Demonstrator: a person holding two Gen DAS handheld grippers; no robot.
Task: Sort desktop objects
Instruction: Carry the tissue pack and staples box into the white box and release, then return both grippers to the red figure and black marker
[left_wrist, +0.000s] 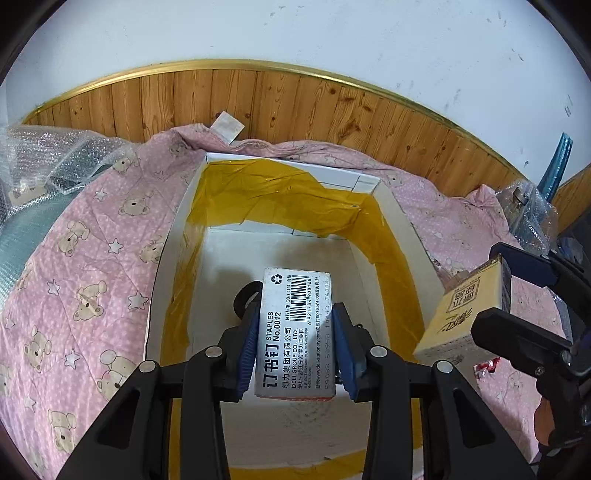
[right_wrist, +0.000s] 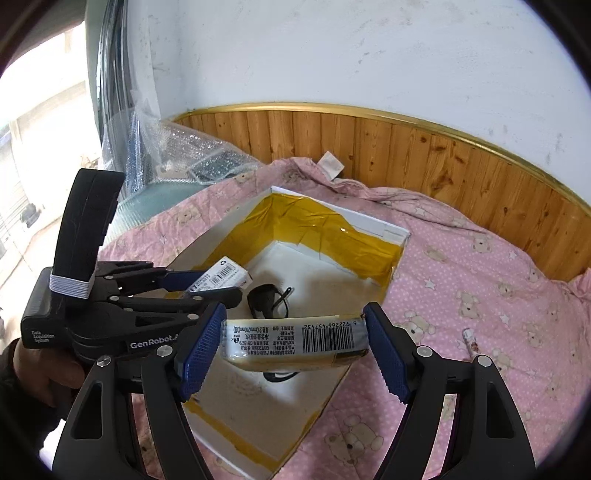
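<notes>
Left tool (left_wrist: 295, 343): its blue-padded fingers are clamping a grey cardboard staples box (left_wrist: 295, 332) by its long sides, holding it over the white open-topped box.
Right tool (right_wrist: 295, 345): it is gripping a cream-yellow tissue pack (right_wrist: 295, 341) end to end between its blue pads, barcode side facing the camera, just above the near rim of the white box.
White box (right_wrist: 332, 384): a white cardboard box lined with yellow tape along its inner walls is sitting on the pink bedspread; the left wrist view is looking straight down into it.
Inside the box: a small black object with thin wire loops (right_wrist: 267, 301) is lying on the white floor; what it is cannot be made out, and the tissue pack is covering part of it.
Pink bedspread (left_wrist: 85, 280): a quilted pink cloth printed with bears and stars is lying under everything, bunched against the wooden wall panelling (left_wrist: 295, 107).
Around: crumpled clear bubble wrap (left_wrist: 48, 162) is lying at the far left of the bedspread; a small white tube-like item (right_wrist: 470, 341) is resting on the cloth to the right of the box, too small to identify.
Cut off: a hand (right_wrist: 48, 369) holding the left tool is only partly showing at the right wrist view's left edge.
</notes>
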